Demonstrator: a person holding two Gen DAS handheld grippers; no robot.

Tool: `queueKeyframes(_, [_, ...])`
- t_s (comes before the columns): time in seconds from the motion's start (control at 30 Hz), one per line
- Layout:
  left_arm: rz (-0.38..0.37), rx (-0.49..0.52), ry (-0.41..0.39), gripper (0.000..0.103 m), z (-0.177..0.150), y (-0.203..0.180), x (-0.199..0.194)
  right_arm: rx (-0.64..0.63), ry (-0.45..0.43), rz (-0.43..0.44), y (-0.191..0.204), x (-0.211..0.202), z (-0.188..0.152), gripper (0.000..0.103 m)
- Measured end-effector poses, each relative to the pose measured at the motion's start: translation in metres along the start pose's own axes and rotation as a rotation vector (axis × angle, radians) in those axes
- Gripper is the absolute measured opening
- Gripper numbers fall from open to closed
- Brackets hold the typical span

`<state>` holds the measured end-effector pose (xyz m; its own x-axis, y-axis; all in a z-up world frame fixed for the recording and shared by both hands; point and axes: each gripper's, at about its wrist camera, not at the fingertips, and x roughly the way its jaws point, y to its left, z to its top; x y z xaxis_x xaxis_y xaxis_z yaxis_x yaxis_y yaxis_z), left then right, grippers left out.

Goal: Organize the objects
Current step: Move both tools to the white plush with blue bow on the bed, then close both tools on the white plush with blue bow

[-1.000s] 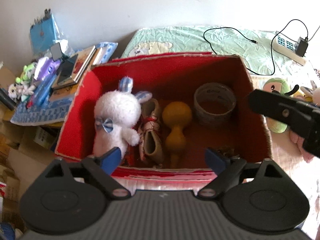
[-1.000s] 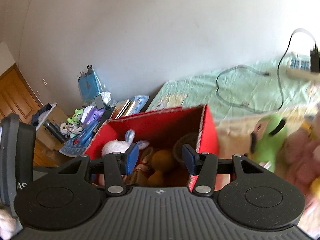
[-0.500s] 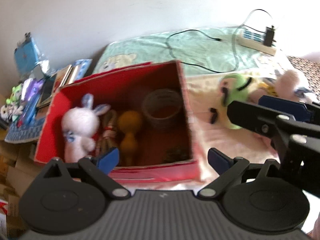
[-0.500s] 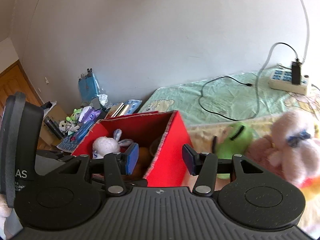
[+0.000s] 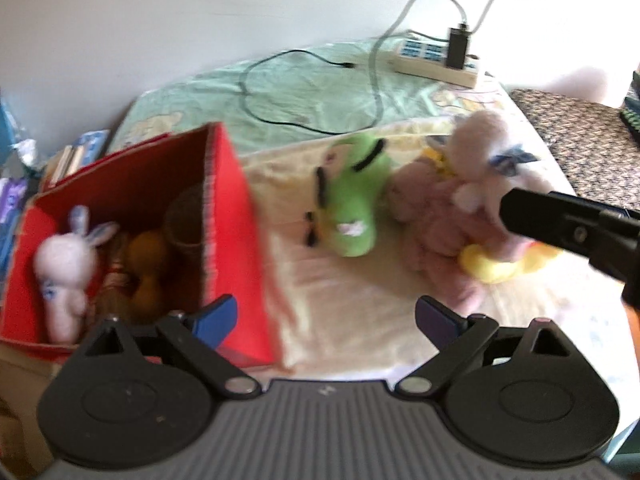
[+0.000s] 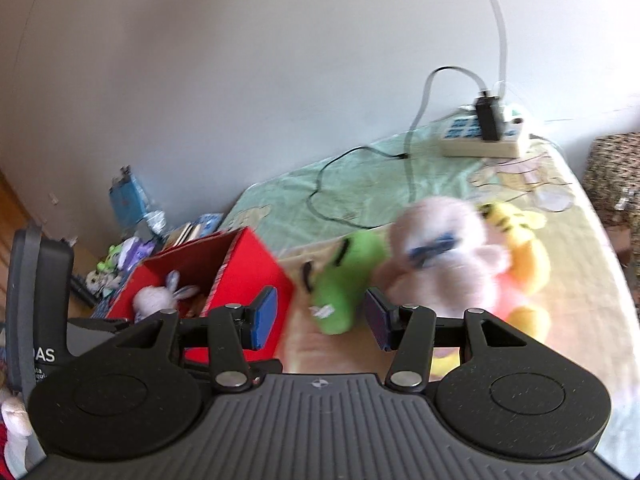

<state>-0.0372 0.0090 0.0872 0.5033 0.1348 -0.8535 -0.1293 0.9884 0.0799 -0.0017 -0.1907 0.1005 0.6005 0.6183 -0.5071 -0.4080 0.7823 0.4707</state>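
Note:
A red open box point(image 5: 228, 216) point(image 6: 248, 276) stands on the bed at the left; inside it are a white plush rabbit point(image 5: 64, 272) point(image 6: 158, 298), a yellow gourd-shaped toy point(image 5: 146, 268) and a woven ring point(image 5: 186, 220). To its right lie a green plush point(image 5: 352, 204) point(image 6: 344, 276), a pale pink plush point(image 5: 476, 168) point(image 6: 440, 248) and a yellow-orange plush point(image 6: 520, 256). My left gripper point(image 5: 326, 318) is open and empty, low over the bed between box and toys. My right gripper point(image 6: 320, 320) is open and empty, just in front of the green plush.
A white power strip point(image 5: 436, 60) point(image 6: 484, 136) with a black plug and a black cable point(image 5: 304, 92) lie on the green sheet at the back. Books and small toys point(image 6: 132, 248) are piled left of the box. A patterned cushion point(image 5: 580, 136) sits at the right.
Both views have swung right, away from the box interior toward the plush toys on the bed. The right gripper now sits close to the green plush. Both grippers stayed open.

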Motion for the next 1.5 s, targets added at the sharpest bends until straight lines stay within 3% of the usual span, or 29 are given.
queueKeyframes(0.23, [-0.114,-0.003,0.007,0.096,0.015,-0.025,0.015,0.103,-0.024,-0.064,-0.044,-0.012,0.014,0.052])
queueKeyframes(0.37, [-0.201,-0.018,0.024,0.096,0.028,-0.033,0.023,0.121,0.014,-0.1,-0.059,-0.009,0.02,0.052])
queueKeyframes(0.47, [-0.223,-0.019,0.012,0.096,0.037,-0.042,0.029,0.116,0.037,-0.124,-0.068,-0.006,0.022,0.052])
queueKeyframes(0.8, [-0.27,-0.063,0.04,0.1,0.056,-0.066,0.057,0.209,0.036,-0.086,-0.104,0.019,0.039,0.052])
queueKeyframes(1.13, [-0.302,-0.01,0.036,0.101,0.064,-0.077,0.071,0.311,0.074,-0.007,-0.125,0.046,0.042,0.053])
queueKeyframes(1.5, [-0.504,-0.048,-0.011,0.092,0.068,-0.066,0.07,0.319,0.119,0.086,-0.119,0.052,0.038,0.049])
